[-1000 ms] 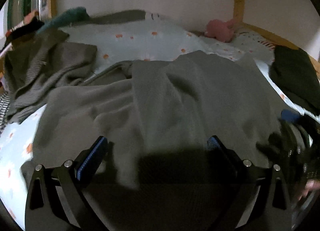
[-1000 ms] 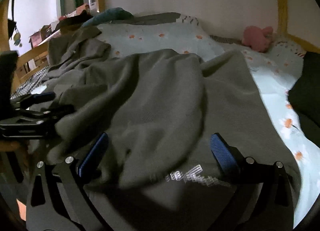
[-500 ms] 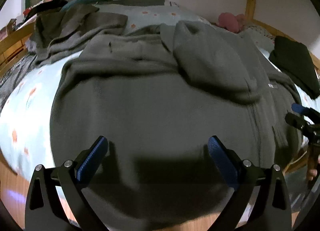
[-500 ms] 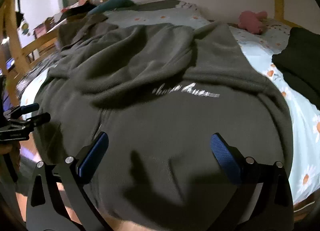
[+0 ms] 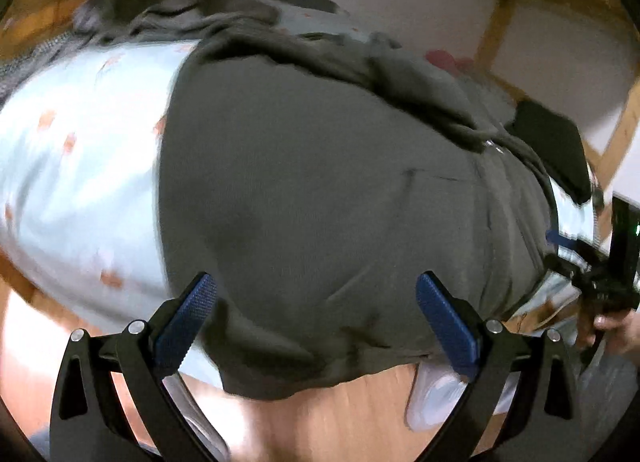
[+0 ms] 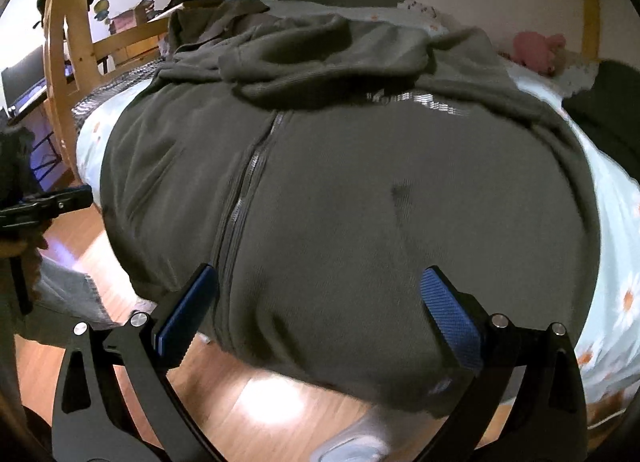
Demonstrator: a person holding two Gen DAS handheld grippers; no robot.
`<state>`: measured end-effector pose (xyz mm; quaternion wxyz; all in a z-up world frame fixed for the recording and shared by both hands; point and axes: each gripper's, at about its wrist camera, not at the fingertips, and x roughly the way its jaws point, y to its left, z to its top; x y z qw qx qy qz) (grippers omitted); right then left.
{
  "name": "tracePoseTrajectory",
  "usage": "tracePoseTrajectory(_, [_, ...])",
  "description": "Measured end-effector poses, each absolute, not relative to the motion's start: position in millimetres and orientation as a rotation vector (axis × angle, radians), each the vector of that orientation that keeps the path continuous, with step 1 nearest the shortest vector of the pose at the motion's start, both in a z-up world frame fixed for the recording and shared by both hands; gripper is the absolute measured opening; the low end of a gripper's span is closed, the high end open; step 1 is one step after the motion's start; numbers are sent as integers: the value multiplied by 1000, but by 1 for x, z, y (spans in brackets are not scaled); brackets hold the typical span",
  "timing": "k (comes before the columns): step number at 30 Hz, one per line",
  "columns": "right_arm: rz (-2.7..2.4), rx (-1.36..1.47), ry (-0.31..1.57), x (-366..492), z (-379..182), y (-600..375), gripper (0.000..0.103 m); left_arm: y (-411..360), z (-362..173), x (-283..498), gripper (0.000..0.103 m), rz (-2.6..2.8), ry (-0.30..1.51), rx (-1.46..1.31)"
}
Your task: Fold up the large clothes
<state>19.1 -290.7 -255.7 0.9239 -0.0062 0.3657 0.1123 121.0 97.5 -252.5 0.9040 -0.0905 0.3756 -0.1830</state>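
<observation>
Left claw (image 5: pixel 316 322): jaws spread wide, nothing between the blue pads (image 5: pixel 186 322); it hovers over the near hem of the grey zip hoodie (image 5: pixel 340 190).

Bed sheet (image 5: pixel 80 166), pale blue with orange flowers: lies to the left of the left claw, beside the hoodie's edge.

Grey zip hoodie: spread flat on the bed directly ahead of both claws, front up, its hem hanging over the near bed edge above the wooden floor (image 6: pixel 132 346). The zip (image 6: pixel 240 190) runs away from the right claw's left finger toward the bunched hood and sleeves at the far end. A pale printed line (image 6: pixel 424 102) crosses the chest ahead of the right claw.

Grey clothes heap (image 6: pixel 208 30): far ahead and left of the right claw, past the hoodie.

Right claw (image 6: pixel 320 318): jaws spread wide, empty, poised over the hem; in the left wrist view it shows at the far right edge, gripped by a hand (image 5: pixel 616 330).

Dark folded garment (image 5: pixel 556 150): ahead and right of the left claw, beside the hoodie.

Pink soft toy (image 6: pixel 536 50): far ahead and right of the right claw, by the wall.
</observation>
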Motion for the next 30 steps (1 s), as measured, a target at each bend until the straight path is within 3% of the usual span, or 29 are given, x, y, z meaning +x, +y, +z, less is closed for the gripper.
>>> tracePoseTrajectory(13, [263, -33, 764, 3, -268, -296, 100, 125, -322, 151, 98, -345, 852, -309])
tracePoseTrajectory(21, [218, 36, 734, 4, -256, -337, 100, 115, -340, 163, 97, -417, 992, -545])
tracePoseTrajectory(22, [207, 39, 707, 4, -249, -345, 100, 111, -337, 163, 93, -430, 1008, -544])
tracePoseTrajectory(24, [143, 55, 645, 5, -230, -373, 100, 102, -330, 165, 63, -446, 1024, -517])
tracePoseTrajectory(25, [119, 75, 631, 6, -224, -387, 100, 104, -327, 164, 57, -455, 1024, -511])
tracePoseTrajectory(27, [86, 127, 611, 10, -212, -418, 100, 101, -321, 164, 33, -476, 1038, -510])
tracePoseTrajectory(29, [76, 153, 627, 14, -207, -443, 100, 107, -317, 159, 19, -470, 1058, -503])
tracePoseTrajectory(30, [85, 159, 656, 16, -207, -456, 100, 107, -314, 159, 19, -478, 1061, -513])
